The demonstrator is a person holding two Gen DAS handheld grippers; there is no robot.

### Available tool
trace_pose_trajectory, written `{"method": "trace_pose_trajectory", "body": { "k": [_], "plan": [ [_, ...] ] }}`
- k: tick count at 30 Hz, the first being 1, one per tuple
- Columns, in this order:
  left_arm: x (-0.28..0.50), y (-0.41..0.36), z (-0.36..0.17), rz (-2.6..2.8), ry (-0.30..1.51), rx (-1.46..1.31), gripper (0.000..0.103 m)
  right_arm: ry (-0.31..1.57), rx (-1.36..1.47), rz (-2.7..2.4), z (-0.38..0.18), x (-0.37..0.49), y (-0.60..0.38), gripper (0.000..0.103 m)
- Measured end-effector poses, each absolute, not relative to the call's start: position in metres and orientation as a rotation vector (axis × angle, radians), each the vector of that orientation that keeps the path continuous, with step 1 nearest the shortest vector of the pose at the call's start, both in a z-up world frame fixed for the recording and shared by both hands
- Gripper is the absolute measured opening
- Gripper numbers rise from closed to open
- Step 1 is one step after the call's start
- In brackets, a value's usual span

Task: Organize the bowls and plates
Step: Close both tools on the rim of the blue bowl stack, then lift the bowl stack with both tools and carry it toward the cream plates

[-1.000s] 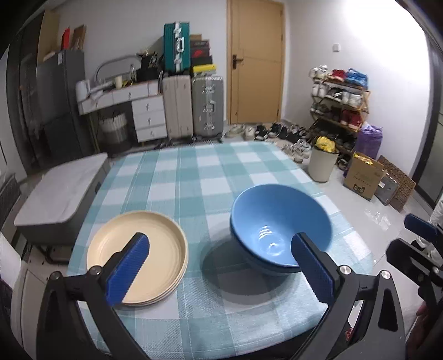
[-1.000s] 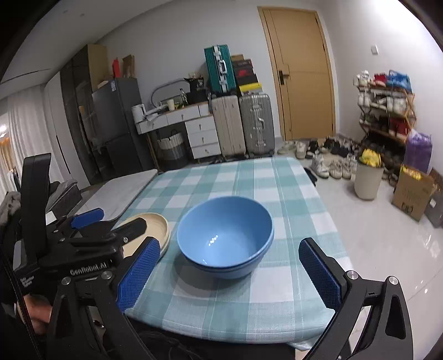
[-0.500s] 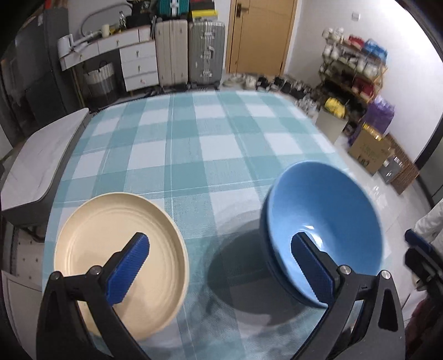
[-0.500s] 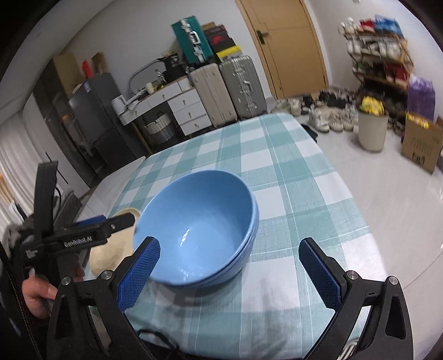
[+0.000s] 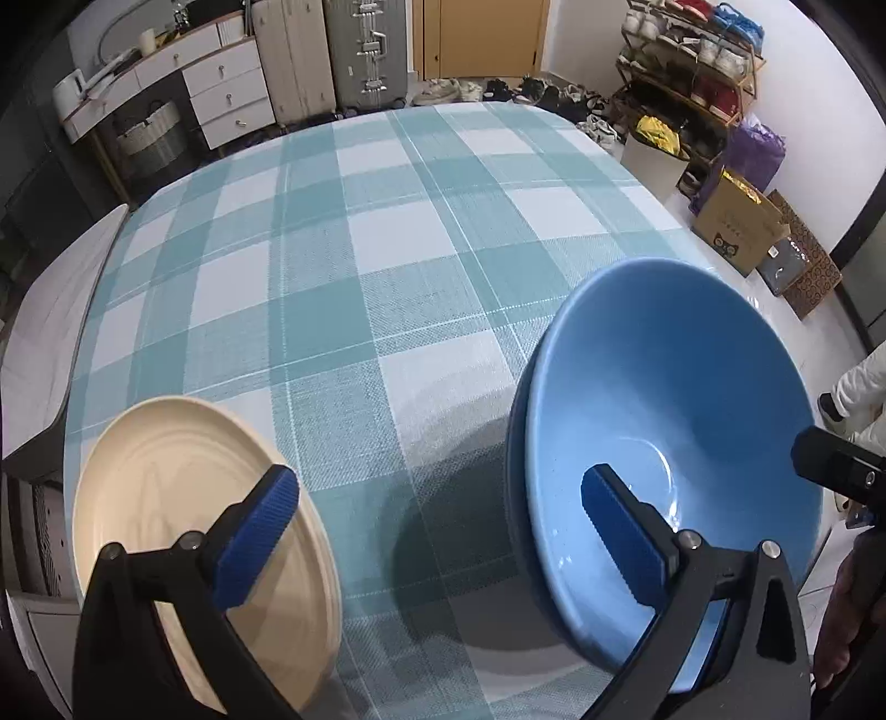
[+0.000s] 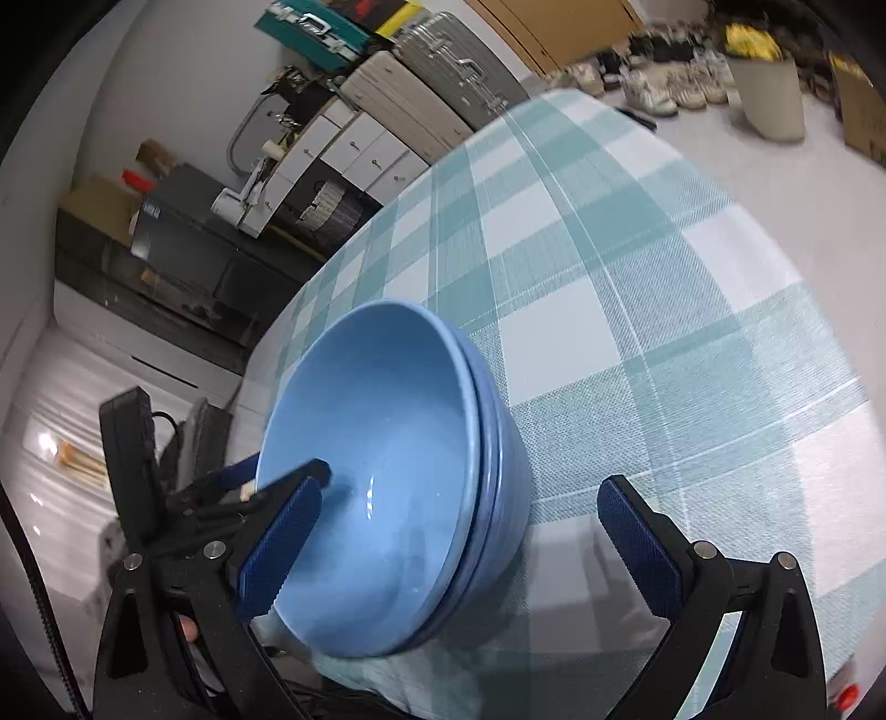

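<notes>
Stacked blue bowls [image 5: 670, 432] stand near the front right edge of the checked table [image 5: 387, 232]; they also show in the right wrist view [image 6: 382, 454]. A cream plate [image 5: 183, 498] lies at the front left. My left gripper [image 5: 437, 531] is open and hangs low over the cloth between plate and bowls, one finger over each. My right gripper [image 6: 459, 543] is open, its jaws on either side of the bowls' near rim, left finger over the bowl's inside, right finger outside over the cloth.
A grey bench [image 5: 50, 299] stands left of the table. Suitcases [image 5: 360, 50] and drawers [image 5: 221, 88] line the back wall. A shoe rack [image 5: 692, 61], a bin [image 5: 653, 149] and a cardboard box [image 5: 736, 221] are on the floor to the right.
Both grippers have dropped lower and moved closer to the dishes. The right gripper has tilted and moved in over the bowls' rim. Both remain open.
</notes>
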State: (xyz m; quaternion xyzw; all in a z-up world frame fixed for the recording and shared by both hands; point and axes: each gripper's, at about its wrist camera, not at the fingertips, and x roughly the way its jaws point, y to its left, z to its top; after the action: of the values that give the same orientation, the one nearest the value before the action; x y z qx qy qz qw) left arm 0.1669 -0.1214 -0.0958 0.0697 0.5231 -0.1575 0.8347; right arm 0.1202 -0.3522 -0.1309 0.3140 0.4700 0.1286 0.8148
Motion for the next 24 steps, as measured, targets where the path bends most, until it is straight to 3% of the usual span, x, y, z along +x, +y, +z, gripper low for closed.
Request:
{"method": "trace_pose_trajectory", "body": {
  "k": [5,6,8,10,12,16,19,24],
  "plan": [
    [0.176,-0.128,-0.099,-0.393,1.118,0.156,0.092,1.031,0.662,0.27,-0.139,0.133,-0.352,0.099],
    [0.177,-0.129,-0.101,-0.401,1.124,0.161,0.087,1.033,0.66,0.269,-0.139,0.134,-0.351,0.096],
    [0.18,-0.131,-0.107,-0.436,1.166,0.152,0.076,1.057,0.65,0.272,-0.143,0.138,-0.35,0.082],
    [0.181,-0.13,-0.112,-0.47,1.211,0.135,0.059,1.086,0.638,0.277,-0.148,0.145,-0.346,0.079],
    [0.182,-0.126,-0.114,-0.506,1.244,0.083,0.054,1.109,0.618,0.273,-0.152,0.147,-0.342,0.07],
    [0.183,-0.123,-0.113,-0.562,1.288,0.02,0.033,1.124,0.611,0.28,-0.154,0.148,-0.341,0.045],
    [0.184,-0.122,-0.112,-0.588,1.305,-0.015,0.024,1.132,0.61,0.28,-0.154,0.149,-0.342,0.036],
    [0.185,-0.12,-0.113,-0.61,1.332,-0.068,0.021,1.139,0.626,0.268,-0.155,0.148,-0.345,0.034]
  ]
}}
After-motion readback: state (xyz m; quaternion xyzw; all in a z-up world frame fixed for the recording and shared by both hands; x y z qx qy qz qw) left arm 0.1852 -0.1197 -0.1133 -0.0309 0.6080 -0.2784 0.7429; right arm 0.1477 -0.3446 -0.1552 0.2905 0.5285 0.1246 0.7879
